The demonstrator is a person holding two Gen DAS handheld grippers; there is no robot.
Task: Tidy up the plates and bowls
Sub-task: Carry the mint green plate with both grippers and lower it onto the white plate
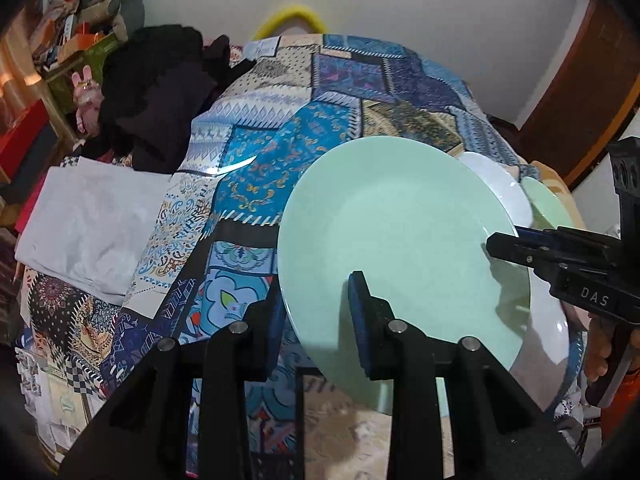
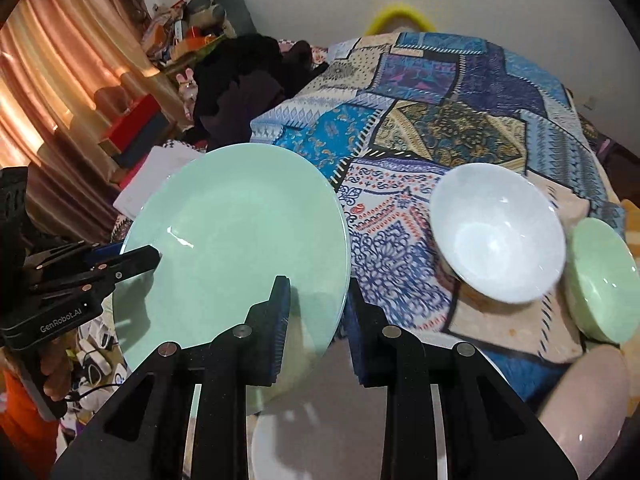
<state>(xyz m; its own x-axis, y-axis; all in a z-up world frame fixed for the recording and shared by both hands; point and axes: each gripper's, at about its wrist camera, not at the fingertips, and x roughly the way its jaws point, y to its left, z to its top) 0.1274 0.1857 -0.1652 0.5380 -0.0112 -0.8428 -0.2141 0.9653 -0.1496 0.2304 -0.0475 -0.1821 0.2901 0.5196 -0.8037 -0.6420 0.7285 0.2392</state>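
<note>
Left tongs (image 1: 316, 316): clamped on plate (image 1: 392, 240) rim.
Right tongs (image 2: 318, 328): clamped on opposite rim.
Risk: uneven lift, plate slips onto white plate (image 2: 320, 440) beneath.

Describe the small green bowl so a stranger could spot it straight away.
Find the patchwork cloth in blues and tans that covers the surface. Near its right edge in the right wrist view stands a white bowl, and the small green bowl sits just right of it. It is smaller, pale green, and deeper than the large green plate.
</note>
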